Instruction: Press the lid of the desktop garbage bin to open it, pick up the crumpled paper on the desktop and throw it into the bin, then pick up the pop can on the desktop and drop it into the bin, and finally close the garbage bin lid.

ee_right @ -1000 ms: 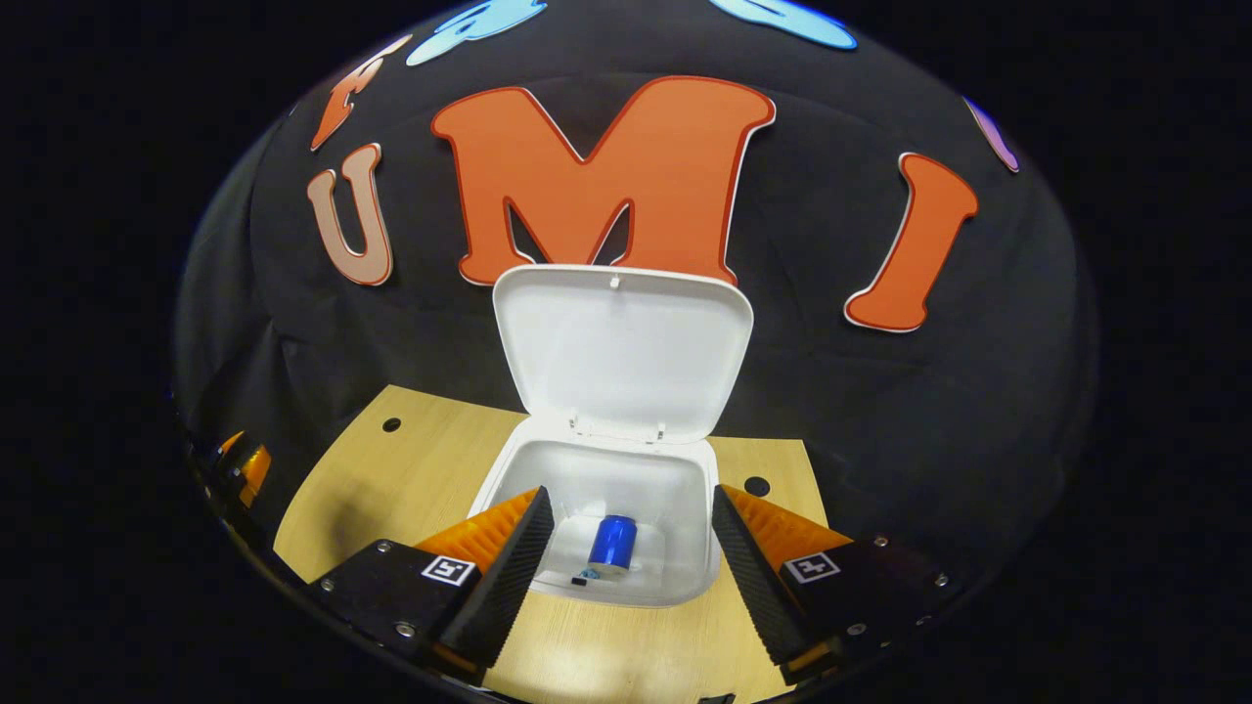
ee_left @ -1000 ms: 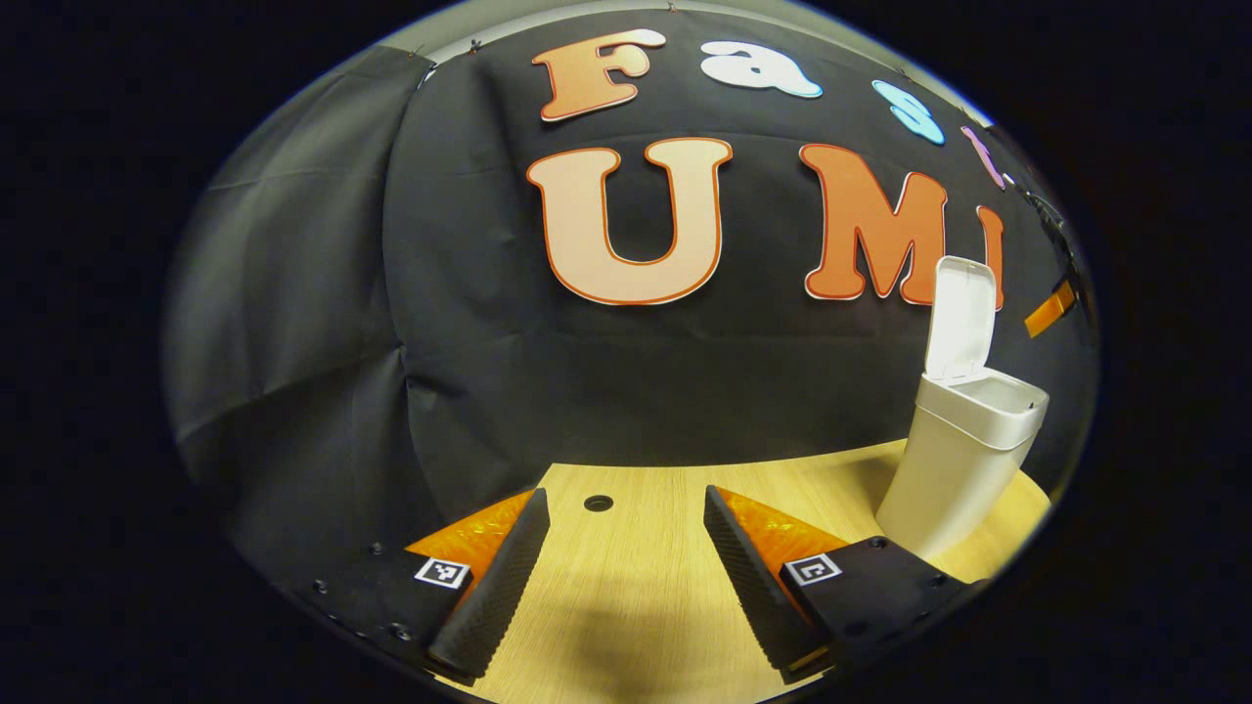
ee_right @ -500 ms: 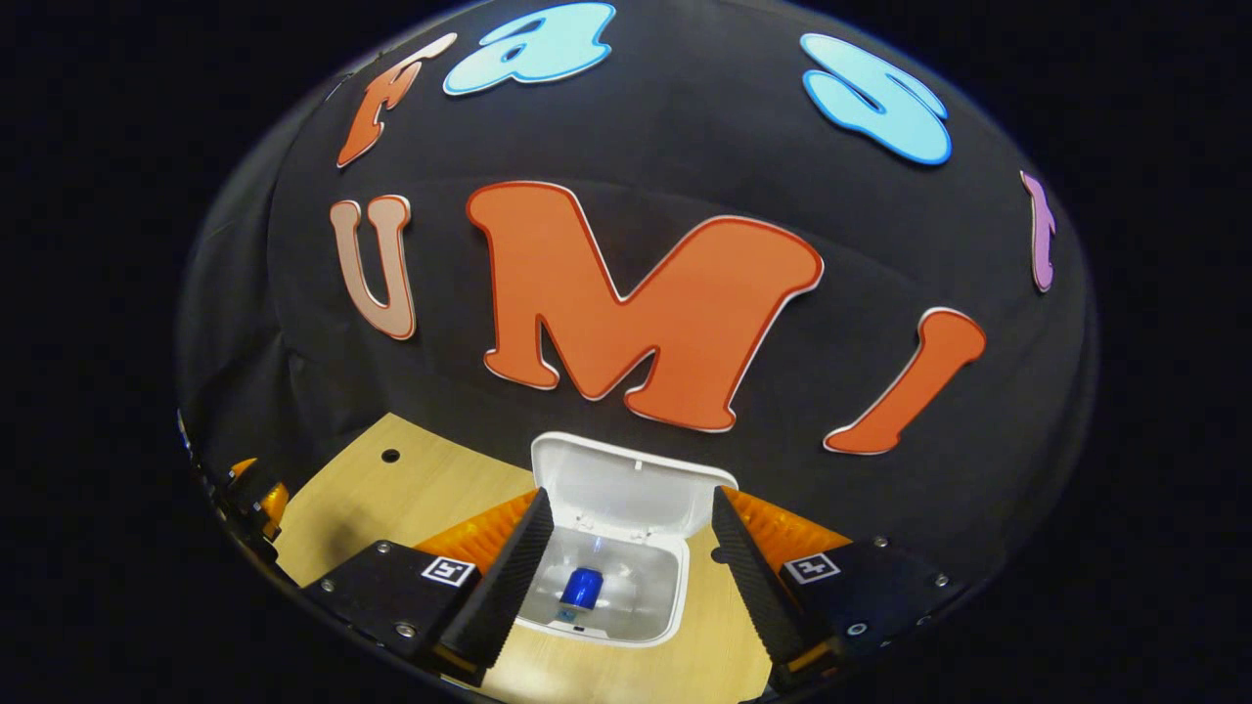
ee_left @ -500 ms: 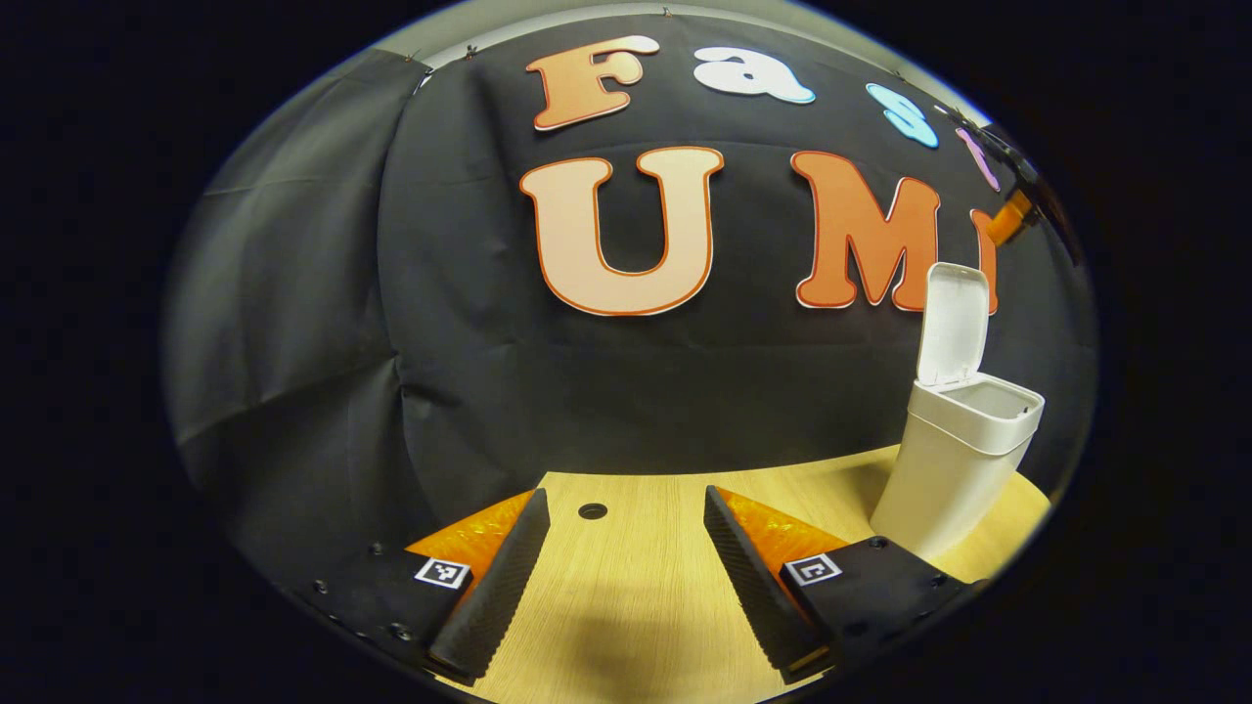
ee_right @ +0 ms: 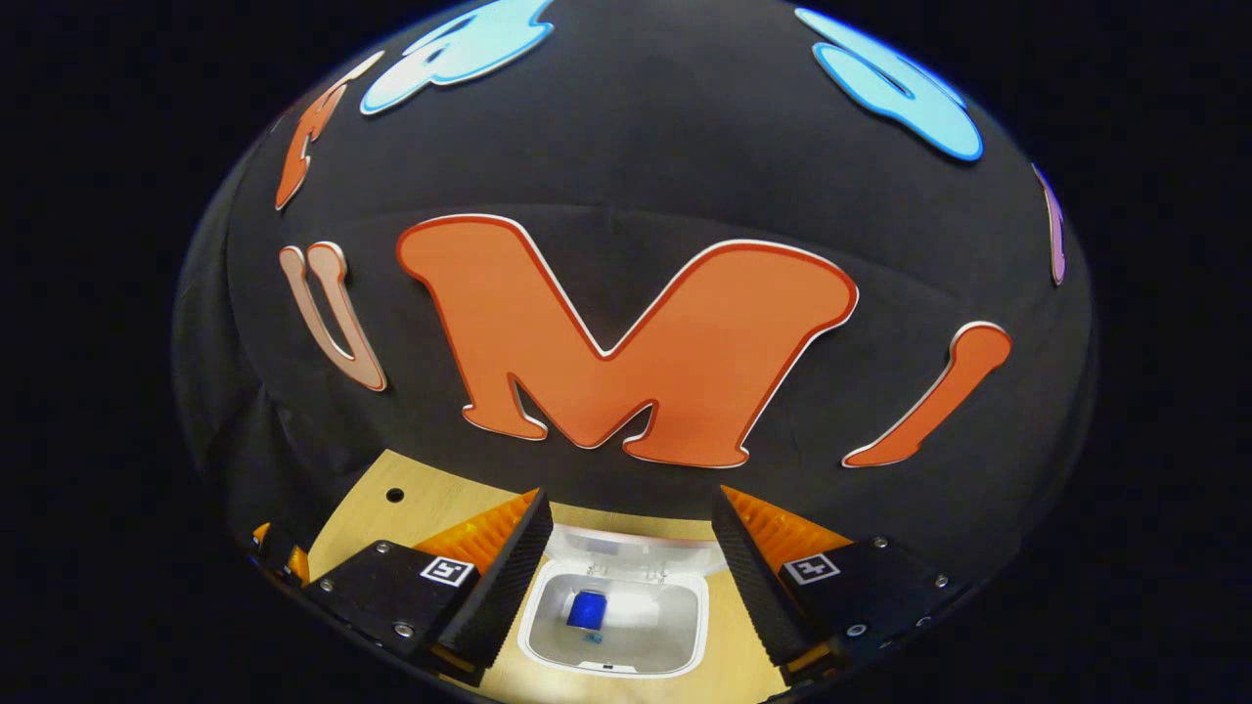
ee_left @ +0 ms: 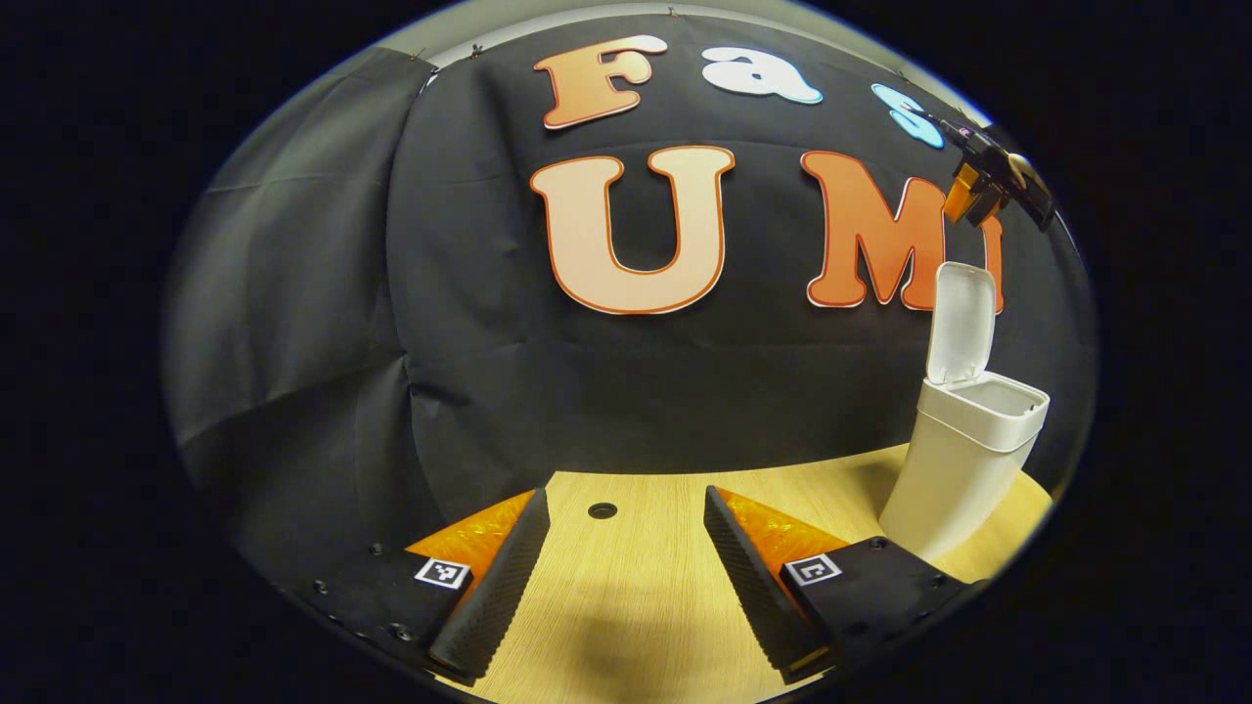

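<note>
Bin open, can inside, both grippers empty

The bin [ee_left: 963,464] stands on the table [ee_left: 646,587] with its lid [ee_left: 961,323] upright. The can [ee_right: 587,609] lies inside the bin. The right gripper [ee_right: 626,577] hangs above the bin's lid, fingers spread, holding nothing. The left gripper [ee_left: 621,577] is low over the table, left of the bin, fingers spread and empty.

A light wood-grain desk [ee_left: 646,577] with a curved far edge runs up to the booth's black cloth wall. A small round hole [ee_left: 602,510] is cut in its top near that edge. The white garbage bin [ee_left: 963,455] stands directly on the desk toward its right end, lid [ee_left: 961,321] raised upright.
</note>
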### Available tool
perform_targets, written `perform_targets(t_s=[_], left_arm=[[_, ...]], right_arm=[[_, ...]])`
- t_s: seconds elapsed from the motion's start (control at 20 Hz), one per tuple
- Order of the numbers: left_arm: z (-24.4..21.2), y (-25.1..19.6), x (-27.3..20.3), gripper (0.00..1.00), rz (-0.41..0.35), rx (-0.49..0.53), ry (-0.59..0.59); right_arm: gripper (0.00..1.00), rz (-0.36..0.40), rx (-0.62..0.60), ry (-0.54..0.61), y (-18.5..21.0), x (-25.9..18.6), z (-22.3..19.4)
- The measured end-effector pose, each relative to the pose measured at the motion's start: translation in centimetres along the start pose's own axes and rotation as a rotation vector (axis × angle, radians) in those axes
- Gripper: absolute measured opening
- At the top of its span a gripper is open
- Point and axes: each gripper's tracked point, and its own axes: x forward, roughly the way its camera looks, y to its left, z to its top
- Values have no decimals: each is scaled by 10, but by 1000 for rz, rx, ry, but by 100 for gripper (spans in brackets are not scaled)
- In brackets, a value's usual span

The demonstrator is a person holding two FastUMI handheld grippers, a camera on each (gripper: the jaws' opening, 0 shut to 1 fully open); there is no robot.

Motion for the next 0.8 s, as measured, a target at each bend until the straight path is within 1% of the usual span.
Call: perform_targets(t_s=[0.1, 0.2, 0.3, 0.4, 0.45, 0.55, 0.8], left_arm=[[-3, 3, 0, 100, 4, -4, 7], [-6, 8, -1, 100, 12, -9, 12], [-7, 13, 0, 100, 21, -10, 15], [-9, 16, -1, 100, 24, -12, 17], [-10, 16, -2, 100, 22, -16, 22], [-11, 16, 0, 100, 21, -21, 25], [-7, 10, -1, 100, 9, -17, 16]], right_arm=[[99, -31, 0, 26, -7, 17, -5], [99, -44, 12, 53, -10, 31, -13], [99, -36, 39, 83, -9, 38, -22], [99, -37, 34, 107, -8, 44, -33], [99, -42, 23, 119, -9, 45, -38], [100, -29, 20, 128, -4, 45, -46], [99, -4, 31, 142, -3, 30, -62]])
